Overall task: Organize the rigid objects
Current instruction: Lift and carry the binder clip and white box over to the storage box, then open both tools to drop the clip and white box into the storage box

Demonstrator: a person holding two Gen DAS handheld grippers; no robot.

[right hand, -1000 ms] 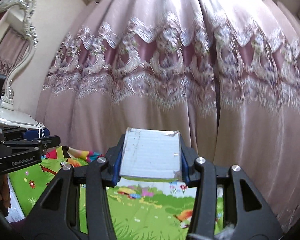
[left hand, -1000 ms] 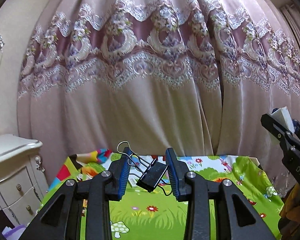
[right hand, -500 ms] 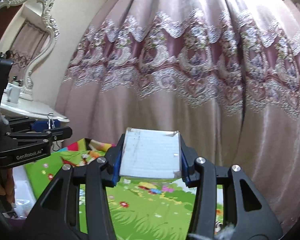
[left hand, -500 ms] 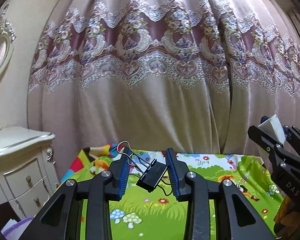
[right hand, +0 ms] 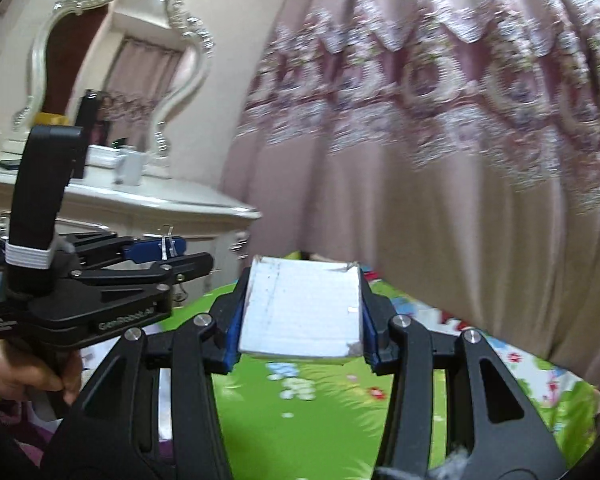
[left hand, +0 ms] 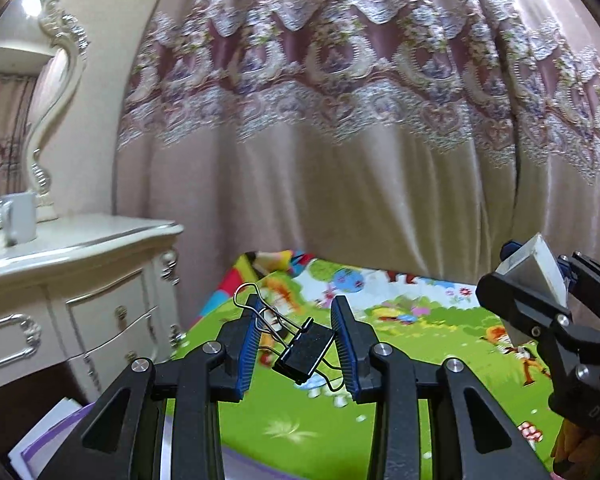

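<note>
Two held: black binder clip (left hand: 305, 354) tilted; white box (right hand: 302, 312) w/ scuffed corners.

Green cartoon-print mat (left hand: 400, 364) spread flat; white dresser (left hand: 72, 248) bears a mug (left hand: 20, 216).

Binder clip (left hand: 306, 350) matt black metal; curtain (left hand: 340, 160) satiny cloth
</note>
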